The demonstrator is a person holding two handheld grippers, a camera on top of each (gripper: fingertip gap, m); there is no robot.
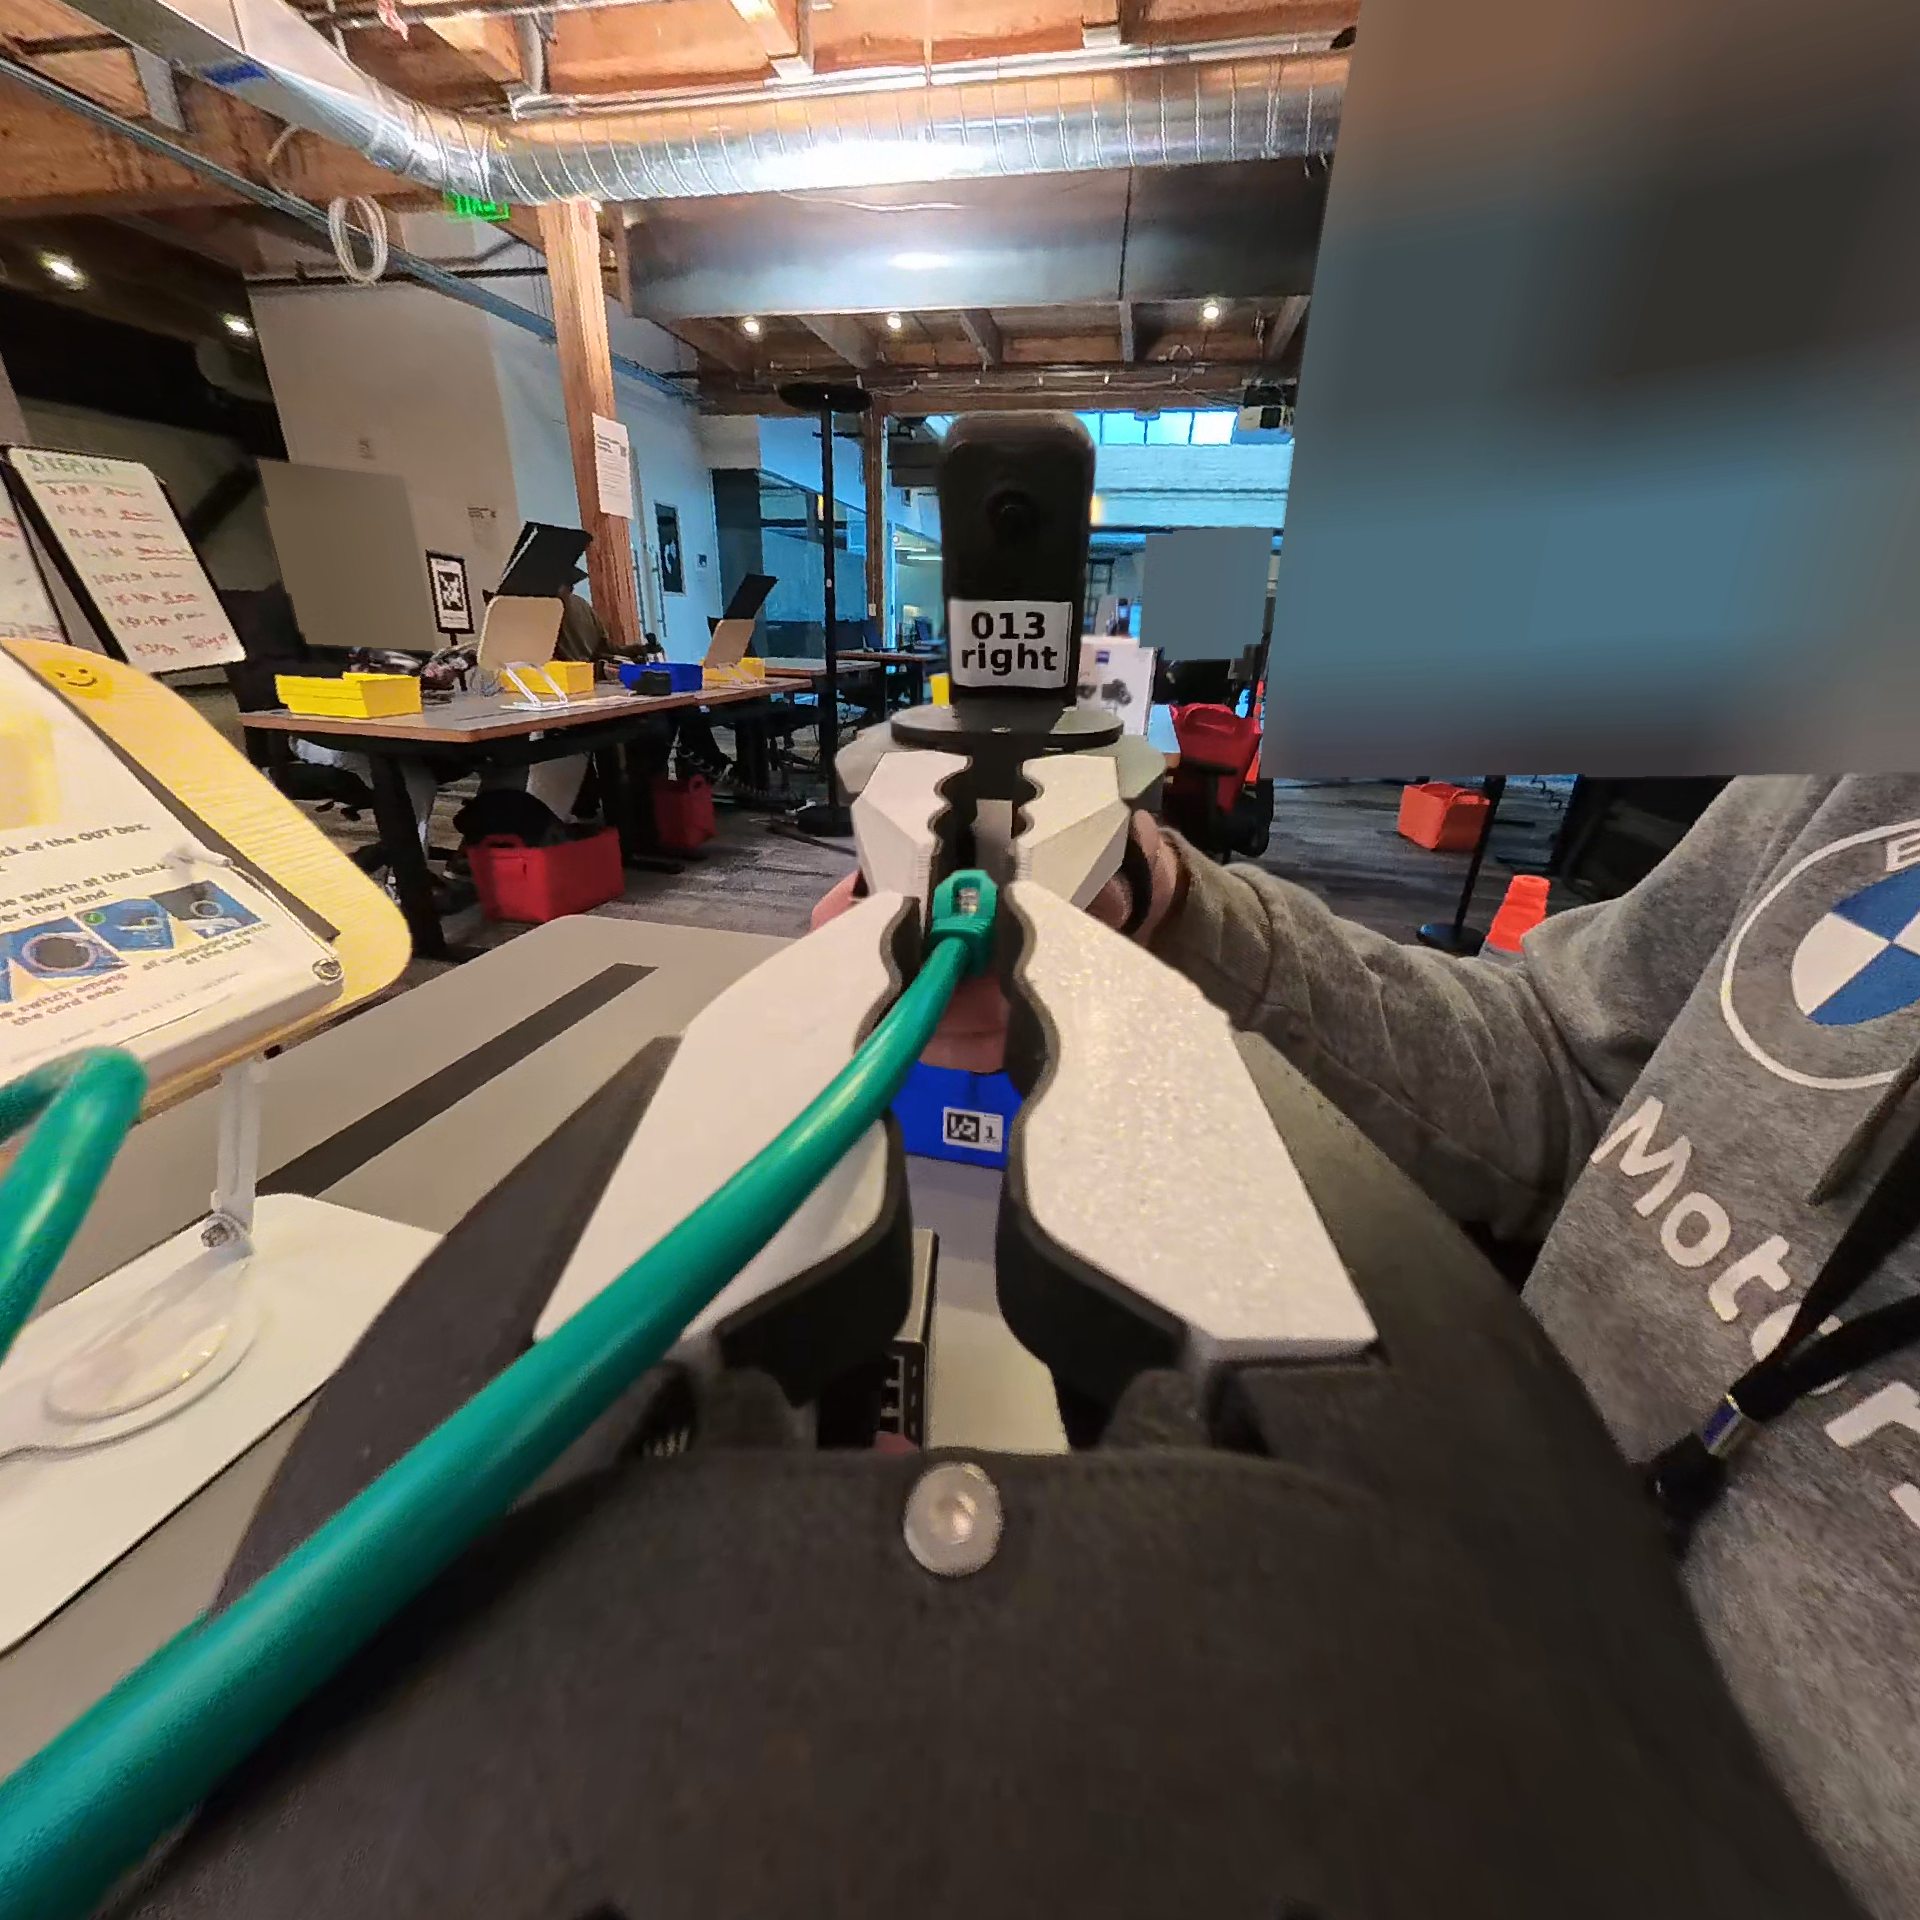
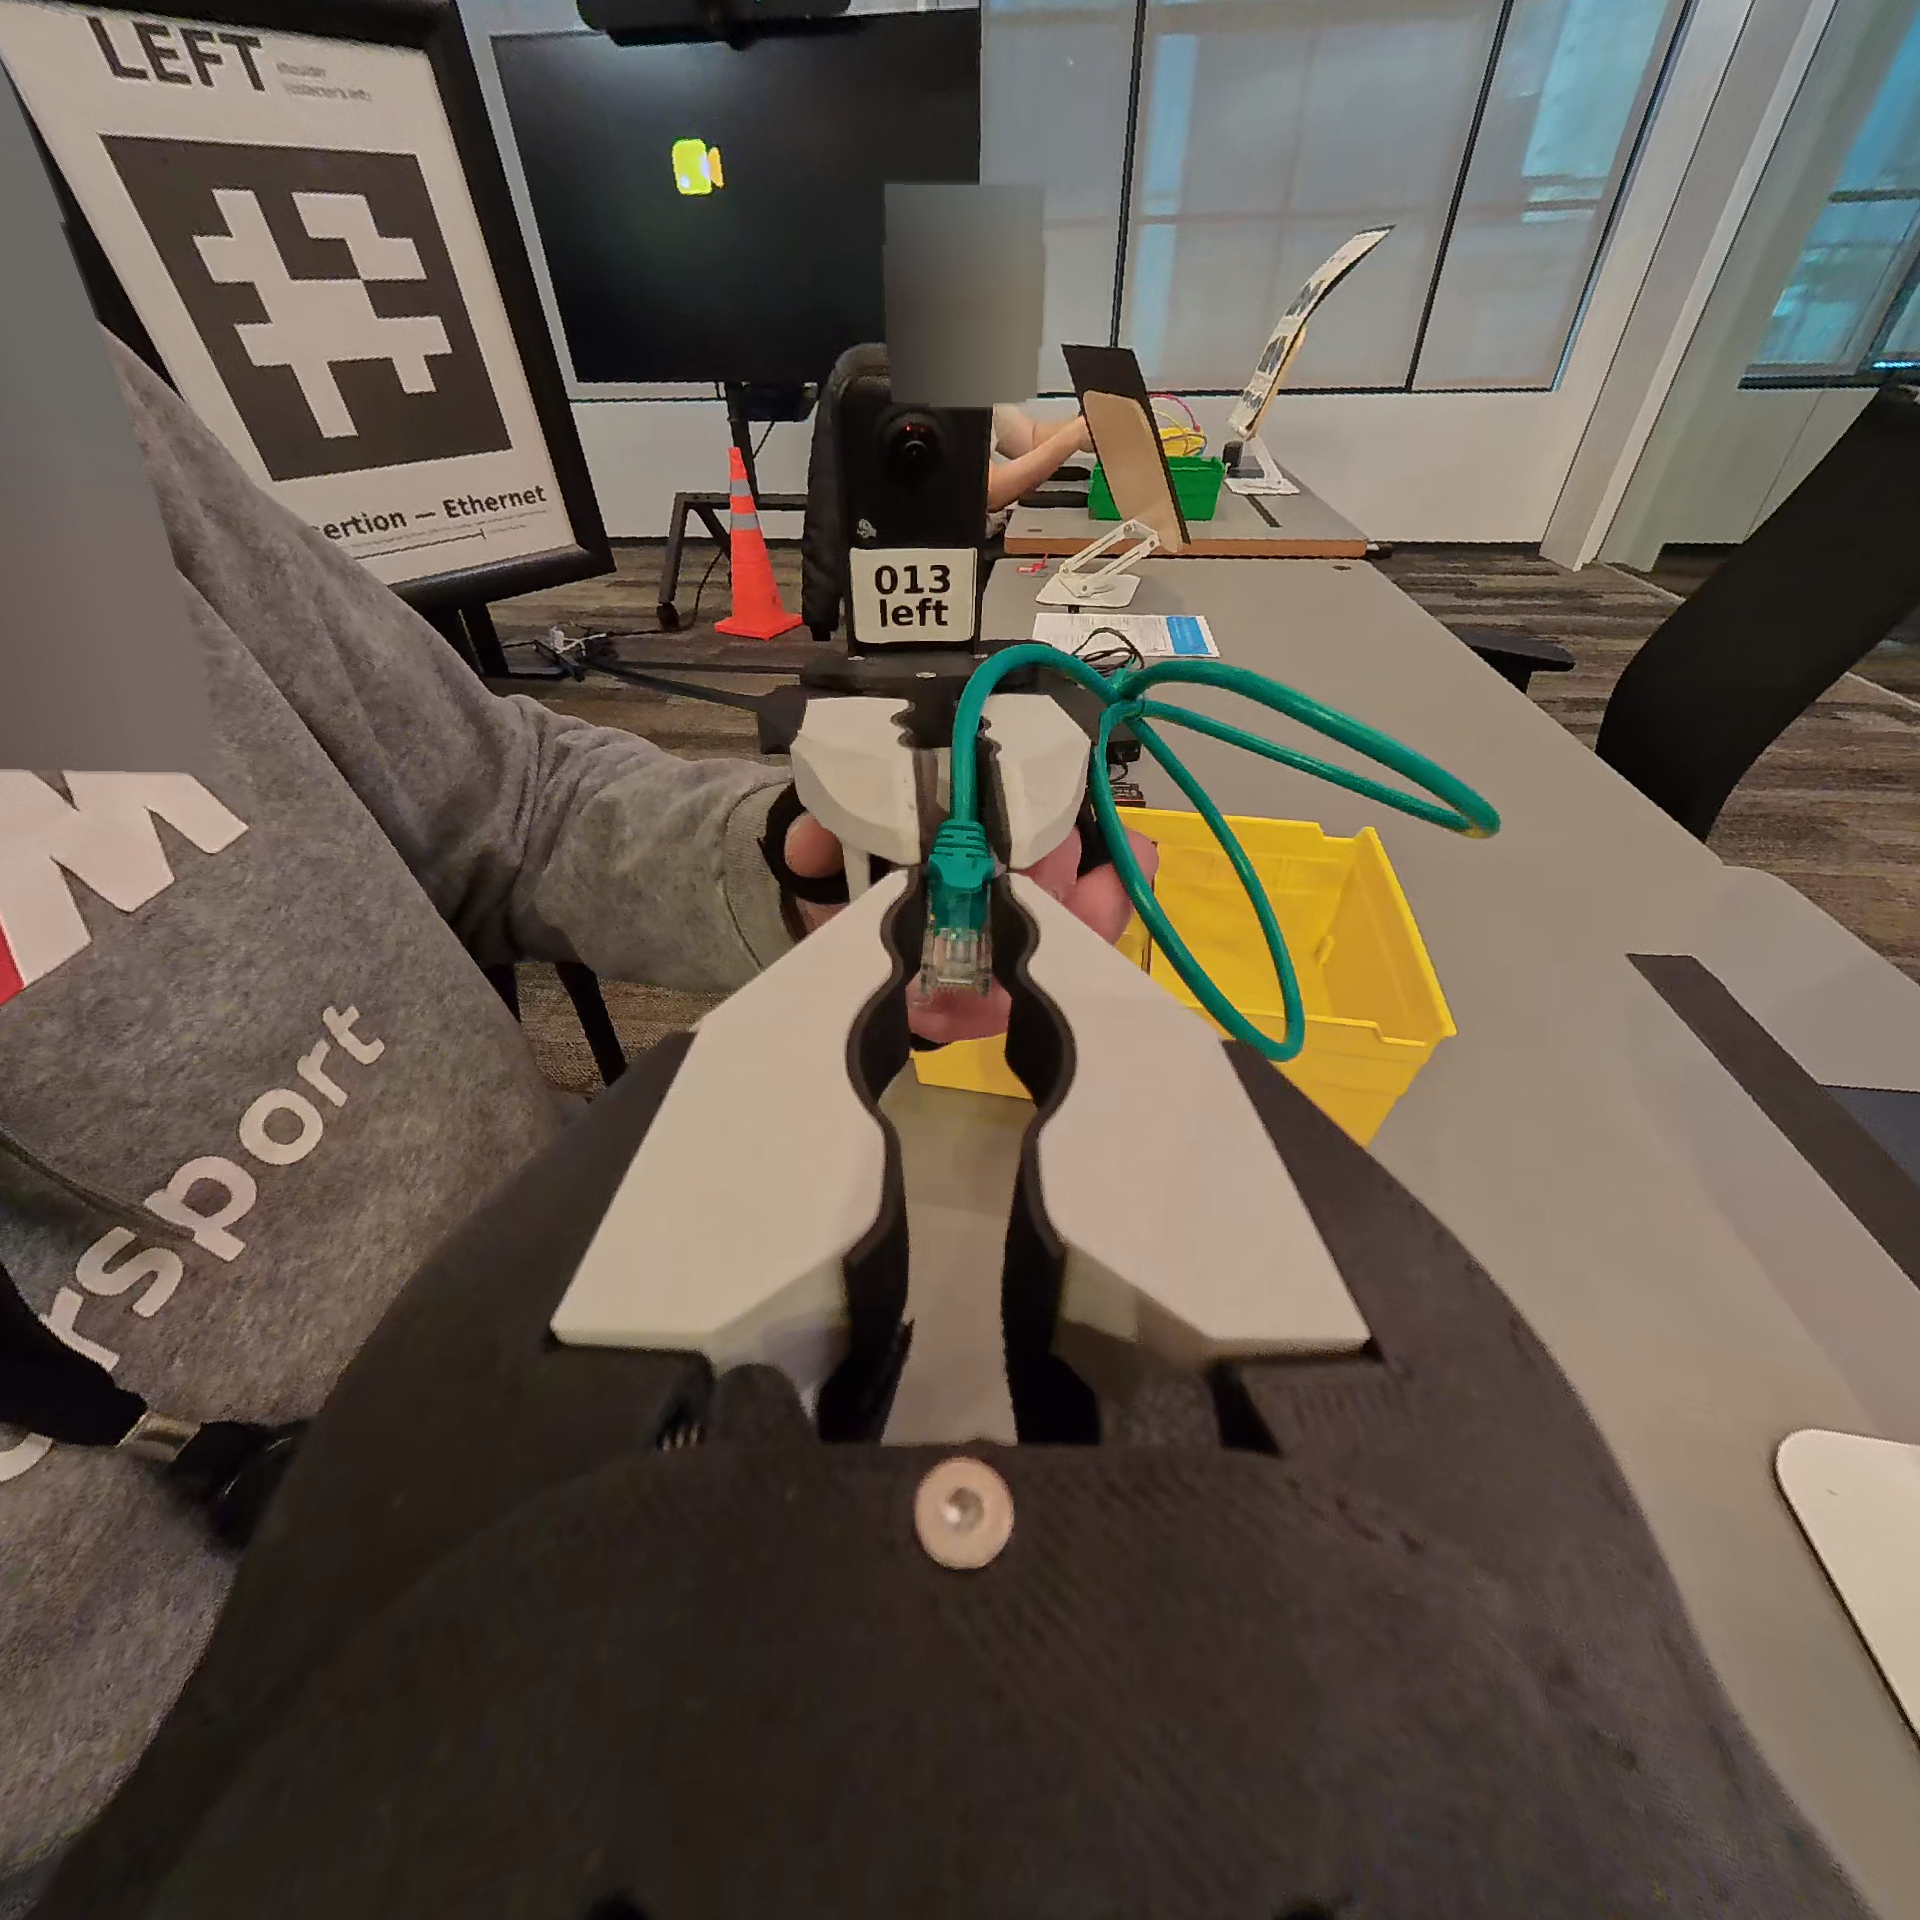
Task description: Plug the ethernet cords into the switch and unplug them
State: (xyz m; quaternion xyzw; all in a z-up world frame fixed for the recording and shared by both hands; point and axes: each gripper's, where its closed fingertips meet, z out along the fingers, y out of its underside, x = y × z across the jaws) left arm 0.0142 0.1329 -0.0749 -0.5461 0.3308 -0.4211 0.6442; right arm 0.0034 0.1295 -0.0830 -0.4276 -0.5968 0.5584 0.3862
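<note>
One green ethernet cord (image 1: 582,1340) runs up between my left gripper's fingers. My left gripper (image 1: 966,925) is shut on the cord's boot, just behind the plug. My right gripper (image 1: 982,831) faces it tip to tip. In the right wrist view the clear plug (image 2: 956,951) hangs down from the left gripper (image 2: 956,790) and sits between the tips of my right gripper (image 2: 956,904), which are closed on it. The rest of the cord hangs in loops (image 2: 1351,758) to the right, above the table. I cannot make out the switch in either view.
A yellow bin (image 2: 1351,935) stands on the grey table (image 2: 1610,1091) below the cord loops. An instruction card on a clear stand (image 1: 156,883) is at the left, on a white base (image 1: 156,1455). The person's grey sleeve (image 1: 1351,1039) is close by. Less than 4 cm separates the two grippers' tips.
</note>
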